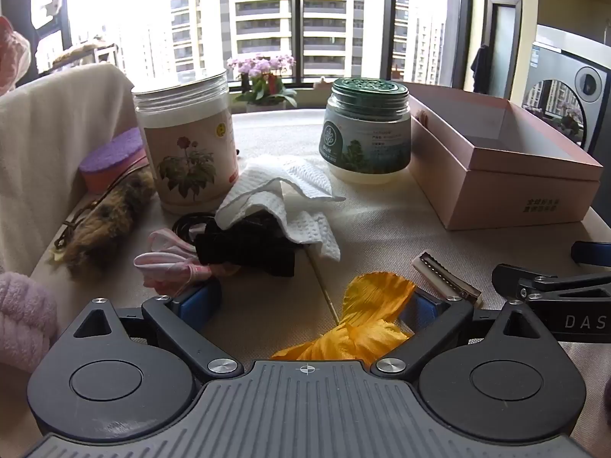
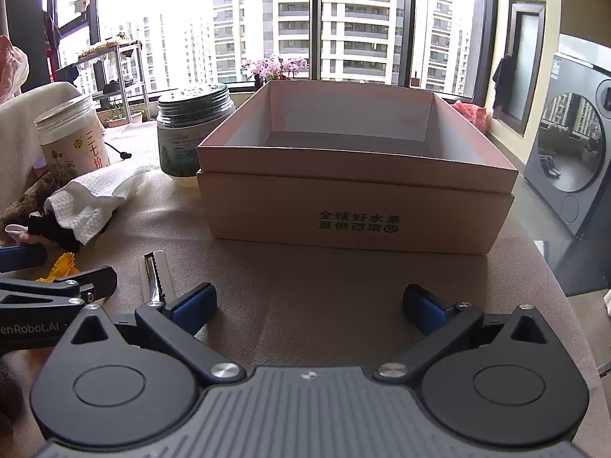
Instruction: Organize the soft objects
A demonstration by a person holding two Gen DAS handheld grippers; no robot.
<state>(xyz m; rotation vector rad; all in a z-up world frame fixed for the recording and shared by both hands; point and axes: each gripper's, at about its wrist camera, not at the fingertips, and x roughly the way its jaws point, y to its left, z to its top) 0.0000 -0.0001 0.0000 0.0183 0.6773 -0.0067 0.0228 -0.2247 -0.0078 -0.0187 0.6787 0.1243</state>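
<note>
Crinkly orange ribbon (image 1: 366, 316) between wide left gripper (image 1: 309, 301) pads untouched, waffled white cloth (image 1: 282, 198) mid-bench, two jars, one pink cardboard box (image 2: 359, 206), right gripper (image 2: 309, 305) wide, empty.

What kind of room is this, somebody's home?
Probably a high-rise flat: a washing machine by the wall, potted pink flowers on the sill, and apartment towers outside the big window.
</note>
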